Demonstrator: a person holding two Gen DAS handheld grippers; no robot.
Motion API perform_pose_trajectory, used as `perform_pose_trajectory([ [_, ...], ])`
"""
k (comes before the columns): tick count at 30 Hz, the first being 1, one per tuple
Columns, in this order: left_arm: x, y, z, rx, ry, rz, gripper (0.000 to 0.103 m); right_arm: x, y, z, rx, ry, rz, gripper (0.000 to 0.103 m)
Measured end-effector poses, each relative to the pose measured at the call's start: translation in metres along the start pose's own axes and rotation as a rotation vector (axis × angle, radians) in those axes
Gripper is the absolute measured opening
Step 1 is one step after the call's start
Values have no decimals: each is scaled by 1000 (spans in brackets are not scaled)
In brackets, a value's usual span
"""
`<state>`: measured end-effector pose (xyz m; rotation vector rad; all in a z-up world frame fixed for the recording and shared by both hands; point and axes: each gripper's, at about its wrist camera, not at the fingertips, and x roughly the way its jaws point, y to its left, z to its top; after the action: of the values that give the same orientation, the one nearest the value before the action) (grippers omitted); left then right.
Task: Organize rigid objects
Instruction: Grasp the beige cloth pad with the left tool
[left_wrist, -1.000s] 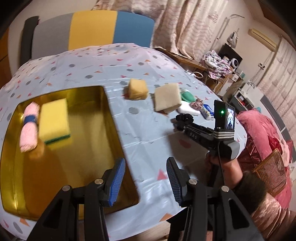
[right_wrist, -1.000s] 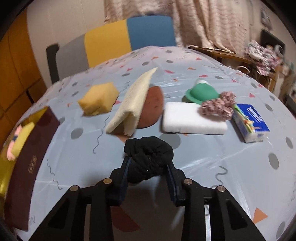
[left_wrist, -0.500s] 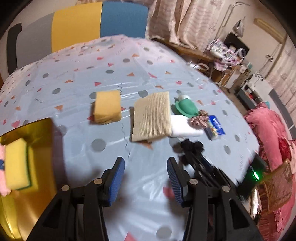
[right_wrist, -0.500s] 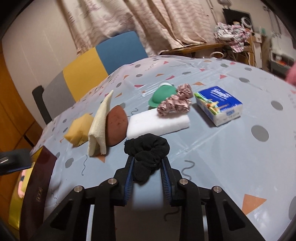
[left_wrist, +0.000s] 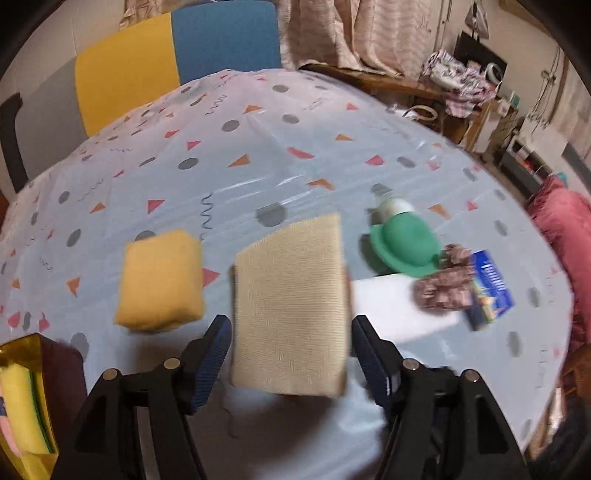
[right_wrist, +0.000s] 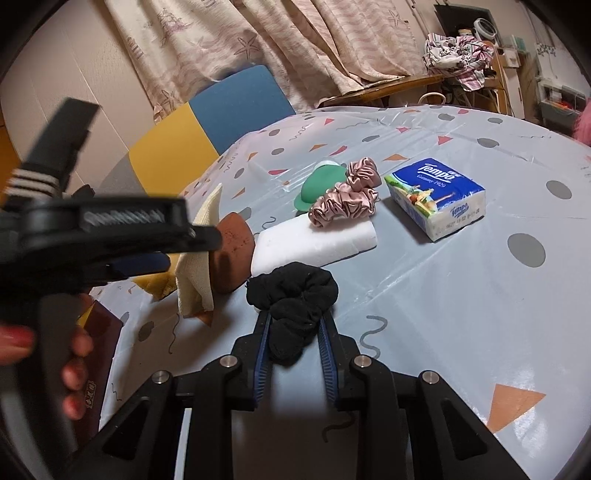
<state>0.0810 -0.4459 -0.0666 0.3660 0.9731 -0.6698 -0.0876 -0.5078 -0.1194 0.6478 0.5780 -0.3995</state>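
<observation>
My left gripper (left_wrist: 291, 354) is open, its blue-padded fingers either side of a beige sponge pad (left_wrist: 291, 302) with a brown underside (right_wrist: 232, 254); no contact shows. A yellow sponge (left_wrist: 160, 280) lies to its left. My right gripper (right_wrist: 293, 350) is shut on a black scrunchie (right_wrist: 291, 295), held above the tablecloth. Beyond it lie a white foam block (right_wrist: 314, 242), a pink scrunchie (right_wrist: 347, 197), a green hat-shaped object (right_wrist: 319, 186) and a Tempo tissue pack (right_wrist: 436, 197).
A gold tray (left_wrist: 22, 373) at the lower left holds a yellow-green sponge (left_wrist: 20, 410). A dark brown box edge (right_wrist: 94, 365) lies near the left hand. A yellow-and-blue chair (left_wrist: 177, 62) stands behind the table. Cluttered furniture is at the far right.
My left gripper has swung right from the gold tray and moved in around the beige sponge pad. My right gripper, still holding the black scrunchie, has turned right toward the tissue pack.
</observation>
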Motion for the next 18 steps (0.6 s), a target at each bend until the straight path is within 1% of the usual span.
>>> perform_pose_trajectory([
  [1, 3, 3, -2, -1, 2, -8, 53, 0, 0, 0, -1, 0, -1, 26],
  [3, 6, 12, -7, -28, -7, -81, 39, 0, 0, -1, -1, -1, 0, 26],
  [4, 5, 15, -10, -38, -15, -95, 37, 0, 0, -1, -1, -1, 0, 26],
  [6, -3, 18, -14, -34, -44, -87, 32, 0, 0, -1, -2, -1, -2, 26],
  [9, -13, 20, -18, -35, -57, -98, 24, 0, 1, -1, -6, 0, -7, 26],
  [12, -25, 29, -22, -64, -57, -127, 21, 1, 2, -1, -14, 1, -16, 26],
  [15, -37, 41, -29, -109, -61, -167, 16, 1, 3, -1, -19, 2, -21, 26],
  [18, -47, 53, -36, -152, -65, -194, 14, 1, 2, -1, -19, 3, -21, 26],
])
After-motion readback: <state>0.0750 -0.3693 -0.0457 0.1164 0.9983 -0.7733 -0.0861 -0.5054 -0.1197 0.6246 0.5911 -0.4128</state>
